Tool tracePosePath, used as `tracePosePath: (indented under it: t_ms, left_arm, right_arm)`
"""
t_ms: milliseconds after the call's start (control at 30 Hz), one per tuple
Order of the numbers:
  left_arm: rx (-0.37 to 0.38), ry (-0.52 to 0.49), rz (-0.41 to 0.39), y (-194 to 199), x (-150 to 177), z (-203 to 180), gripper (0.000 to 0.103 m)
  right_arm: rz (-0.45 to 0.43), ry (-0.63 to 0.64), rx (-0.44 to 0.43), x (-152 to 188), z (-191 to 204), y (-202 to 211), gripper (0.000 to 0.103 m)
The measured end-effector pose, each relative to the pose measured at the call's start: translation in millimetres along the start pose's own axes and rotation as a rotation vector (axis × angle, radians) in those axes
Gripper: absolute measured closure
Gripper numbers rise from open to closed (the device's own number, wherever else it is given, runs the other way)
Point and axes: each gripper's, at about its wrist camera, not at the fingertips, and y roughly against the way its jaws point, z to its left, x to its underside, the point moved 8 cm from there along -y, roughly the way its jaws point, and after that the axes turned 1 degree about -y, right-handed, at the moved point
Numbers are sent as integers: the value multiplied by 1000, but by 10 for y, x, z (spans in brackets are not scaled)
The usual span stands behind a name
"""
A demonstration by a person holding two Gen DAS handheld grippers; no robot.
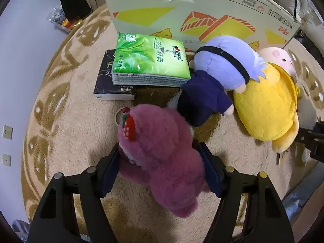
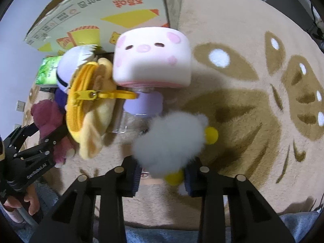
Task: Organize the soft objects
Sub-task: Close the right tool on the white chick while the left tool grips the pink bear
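Your left gripper is covering the flanks of the pink bear, and its lower body is blurring. The green tissue pack is hiding most of the black pack. Ahead, the carton is running off frame. The white fluffy toy is blurring between your right gripper's fingers.

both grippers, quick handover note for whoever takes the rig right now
Left gripper: shut on the pink bear, at the rug's near side.
Right gripper: shut on the white fluffy toy, low over the rug.
Lying before the carton: green tissue pack stacked on a black pack, purple-haired doll, yellow plush, pig cube.
Done: nothing visibly boxed.
Left: place both held toys, then the rest.
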Motion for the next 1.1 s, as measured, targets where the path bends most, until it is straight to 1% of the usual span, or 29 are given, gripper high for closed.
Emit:
tracePosePath:
  t_ms: [133, 200, 300, 433, 500, 533, 600, 700, 833, 867, 900, 967, 1033, 1100]
  left_arm:
    - [-12, -15, -22, 78, 39, -24, 31]
    - [-10, -12, -42, 144, 38, -29, 31]
    - [2, -2, -83, 319, 121, -118, 31]
    - [3, 13, -169, 544, 111, -114, 31]
    - [-52, 31, -252, 725, 93, -63, 31]
    - [-81, 38, -300, 833, 74, -27, 31]
    - [-105, 56, -363, 987, 67, 19, 31]
    - [-92, 98, -443, 1215, 56, 86, 31]
    - [-88, 126, -495, 1370, -4, 167, 31]
    - [-90, 130, -504, 1376, -73, 239, 31]
    - [-96, 135, -516, 1420, -82, 250, 31]
    - [-104, 148, -539, 1420, -169, 407, 31]
    - [-117, 163, -591, 1546, -204, 473, 31]
    - [-120, 165, -626, 1649, -265, 519, 31]
  right_arm:
    - [-33, 32, 10, 15, 92, 119, 70]
    - [-54, 42, 15, 30, 121, 193, 70]
    - [-104, 54, 10, 31, 170, 344, 70]
    - [-176, 61, 1, 15, 233, 555, 71]
    - [-223, 60, 3, -22, 211, 654, 71]
    - [-257, 62, 2, -36, 205, 736, 71]
    - [-313, 60, -14, -40, 221, 869, 71]
    - [-407, 50, -49, -77, 236, 1088, 71]
    - [-540, 31, -90, -160, 207, 1351, 71]
    - [-576, 33, -91, -171, 208, 1402, 71]
    - [-614, 37, -88, -185, 217, 1478, 71]
    - [-679, 55, -74, -187, 274, 1582, 71]
    - [-733, 88, -61, -203, 368, 1634, 71]
    - [-779, 118, -55, -219, 431, 1693, 71]
